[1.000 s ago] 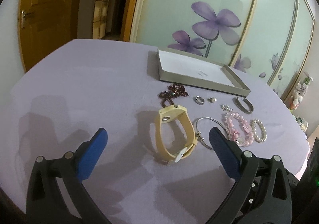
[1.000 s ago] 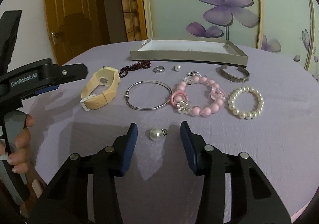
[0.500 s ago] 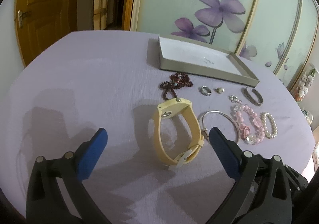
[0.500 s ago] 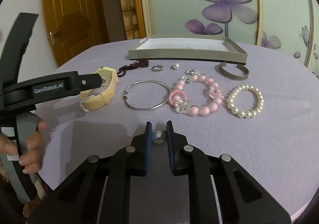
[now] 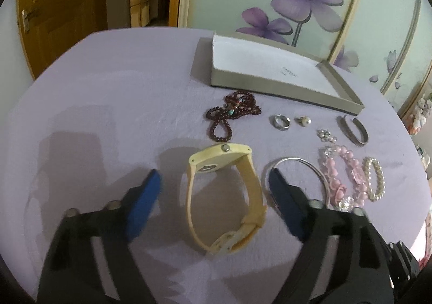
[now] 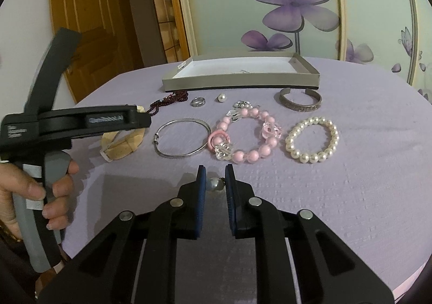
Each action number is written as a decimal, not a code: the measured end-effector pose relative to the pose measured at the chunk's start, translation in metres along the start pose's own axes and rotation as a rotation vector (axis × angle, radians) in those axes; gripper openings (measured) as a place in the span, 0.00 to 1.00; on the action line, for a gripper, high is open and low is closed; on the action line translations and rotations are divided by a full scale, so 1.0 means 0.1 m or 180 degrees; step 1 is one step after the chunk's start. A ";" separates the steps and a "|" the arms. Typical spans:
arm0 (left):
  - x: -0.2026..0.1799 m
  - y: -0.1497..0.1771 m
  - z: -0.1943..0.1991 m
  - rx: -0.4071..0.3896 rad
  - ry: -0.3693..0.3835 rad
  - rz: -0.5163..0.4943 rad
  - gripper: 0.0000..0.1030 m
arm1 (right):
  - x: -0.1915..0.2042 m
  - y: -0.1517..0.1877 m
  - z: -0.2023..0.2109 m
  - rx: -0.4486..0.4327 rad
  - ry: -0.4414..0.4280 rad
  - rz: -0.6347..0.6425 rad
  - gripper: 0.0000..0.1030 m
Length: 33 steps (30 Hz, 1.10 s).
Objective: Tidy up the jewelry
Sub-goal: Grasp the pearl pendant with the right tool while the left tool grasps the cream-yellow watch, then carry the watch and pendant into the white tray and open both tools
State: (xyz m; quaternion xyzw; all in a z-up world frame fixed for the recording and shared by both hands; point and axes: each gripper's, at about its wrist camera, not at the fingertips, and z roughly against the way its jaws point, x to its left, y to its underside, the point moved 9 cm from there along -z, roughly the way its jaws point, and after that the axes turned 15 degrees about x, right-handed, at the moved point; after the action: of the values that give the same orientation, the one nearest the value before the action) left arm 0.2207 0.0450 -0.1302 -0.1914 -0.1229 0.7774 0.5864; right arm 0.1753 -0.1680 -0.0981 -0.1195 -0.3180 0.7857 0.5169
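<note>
While nothing yet lies in the shallow grey box (image 6: 243, 79) at the upper middle of both views, we judge the sorting barely begun — its white floor is bare and every piece sits on the lilac tablecloth (image 5: 113, 104) in front of it.

Largest first: the cream watch (image 5: 229, 196), standing on its strap at the centre of the left view, sits between the blue pads of our left gripper (image 5: 213, 190). Its jaws have just been closing around the watch, but they are still apart and not touching it.

To the right of the watch lie a thin silver bangle (image 6: 182, 137), a pink bead bracelet (image 6: 244, 136) and a white pearl bracelet (image 6: 311, 140), close together in a row. Nearer the box sit a dark red bead necklace (image 5: 232, 113), a silver cuff (image 6: 299, 102), a ring (image 6: 198, 102), a small pearl stud (image 6: 221, 98) and a tiny sparkly charm (image 6: 241, 104).

Smallest of all, a single pearl earring (image 6: 214, 184) is pinched between the pads of our right gripper (image 6: 215, 185), at lower centre of the right view.

For room: the cloth at left is open, while the path to the box crosses the row of bracelets, so we judge a lift over them wise. The round table edge curves away close at lower right.
</note>
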 end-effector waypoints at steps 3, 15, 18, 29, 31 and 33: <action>0.02 -0.01 0.00 -0.0033 0.0013 0.0007 0.55 | -0.03 -0.03 0.03 -0.0029 -0.0003 -0.0009 0.15; 0.14 -0.10 0.28 -0.0200 0.0127 0.0035 0.45 | -0.15 -0.45 0.32 -0.0269 -0.0134 0.0015 0.15; 0.12 -0.23 0.43 -0.0312 0.0186 -0.0008 0.45 | -0.22 -0.69 0.39 -0.0327 -0.0153 0.0035 0.15; -0.19 -1.04 0.64 -0.0629 0.0360 -0.0214 0.46 | -0.70 -1.72 0.15 -0.0372 0.0130 0.0145 0.14; -0.27 -1.18 0.57 -0.0628 0.0392 -0.0238 0.46 | -0.79 -1.85 -0.05 -0.0268 0.0157 0.0151 0.14; -0.36 -1.32 0.46 -0.0590 0.0445 -0.0257 0.46 | -0.87 -1.95 -0.28 -0.0122 0.0149 0.0128 0.14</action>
State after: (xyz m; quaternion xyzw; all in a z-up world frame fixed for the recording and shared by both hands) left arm 0.3228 0.0497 -0.0282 -0.2934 -0.1606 0.7233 0.6042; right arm 0.3715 -0.1836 -0.0106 -0.1542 -0.3183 0.7867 0.5060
